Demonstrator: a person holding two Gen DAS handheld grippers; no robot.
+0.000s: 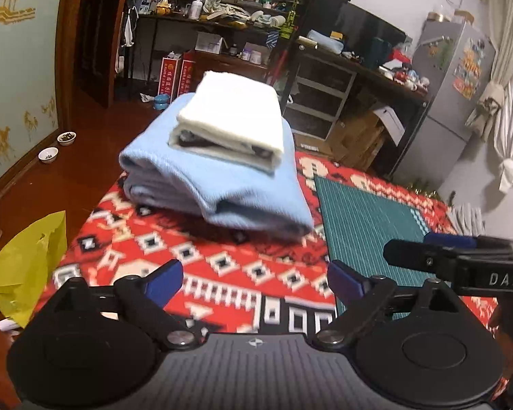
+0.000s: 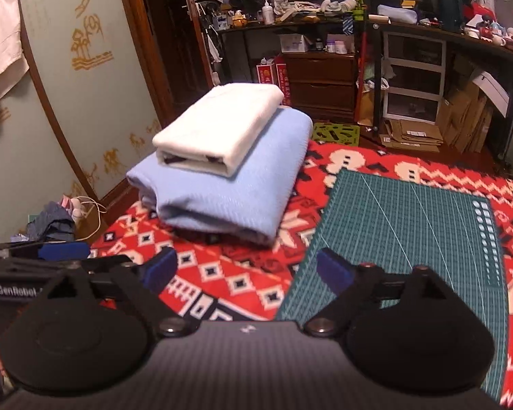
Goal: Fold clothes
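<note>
A yellow bag point(image 1: 24, 259) lies on the floor at far left. On the red cloth point(image 1: 222, 266), a folded white garment point(image 1: 236, 119) sits atop a folded blue garment point(image 1: 219, 184). The stack lies ahead of both tongs, apart from them. The left tongs point(image 1: 254, 278) are spread wide, empty; so are the right tongs point(image 2: 246, 266). A green mat point(image 2: 410, 225) lies right of the stack.
</note>
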